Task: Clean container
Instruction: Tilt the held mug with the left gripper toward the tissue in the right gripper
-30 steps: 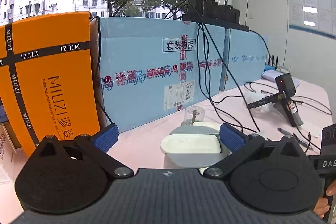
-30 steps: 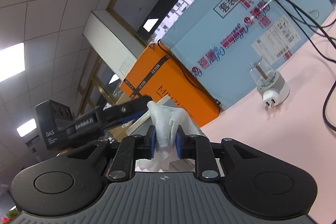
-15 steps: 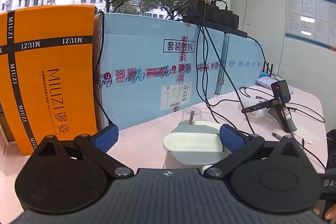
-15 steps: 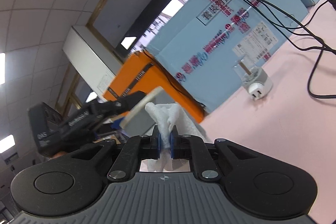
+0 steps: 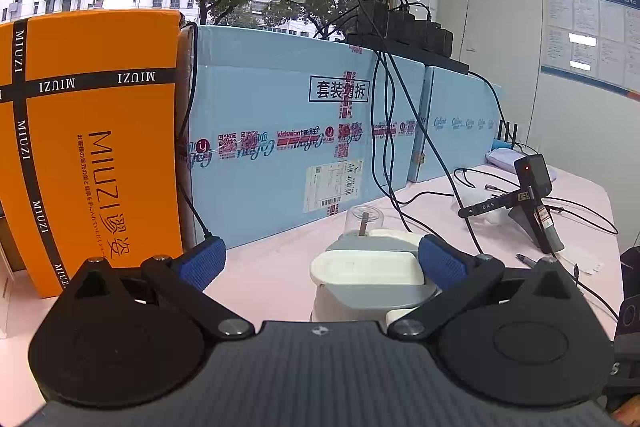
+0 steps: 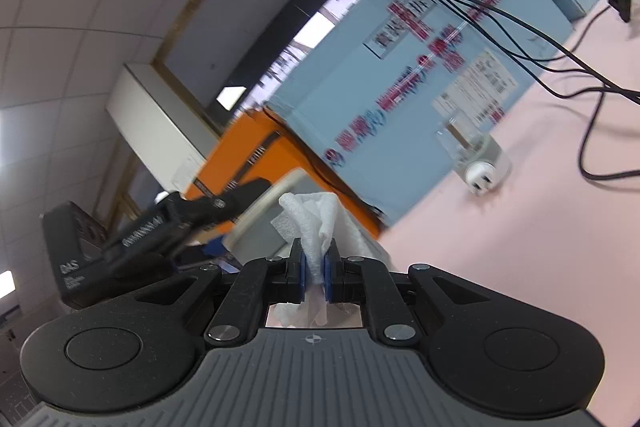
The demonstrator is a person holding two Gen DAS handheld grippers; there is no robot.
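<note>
- Left gripper (image 5: 318, 261): jaws spread wide, blue pads (image 5: 201, 262) well apart; the right pad sits against the right edge of the container, the left pad is clear of it, so nothing is pinched.
- Container (image 5: 367, 269): white and grey, with a cream rim, on the pink table (image 5: 272, 267); it lies between the left gripper's fingers, toward the 3 o'clock side of the gap. In the right wrist view it shows just behind the tissue at about 11 o'clock, blurred.
- Right gripper (image 6: 315, 269): jaws pressed together on a white tissue (image 6: 312, 221); the crumpled wad sticks up past the fingertips and a bit hangs below the pads.
- Right wrist view is tilted and motion-blurred; whether the tissue touches the container cannot be told.
- Small clear-domed gadget with a grey-white base (image 5: 363, 223) stands just beyond the container at 12 o'clock, near the blue box.
- Orange MIUZI box (image 5: 88, 147) at 9 o'clock, light-blue cardboard box (image 5: 288, 131) at 12 o'clock, both standing at the table's back edge.
- Black cables (image 5: 384, 131) hang down over the blue box onto the table.
- Black camera on a small stand (image 5: 534, 199) at 3 o'clock, well apart from the container.
</note>
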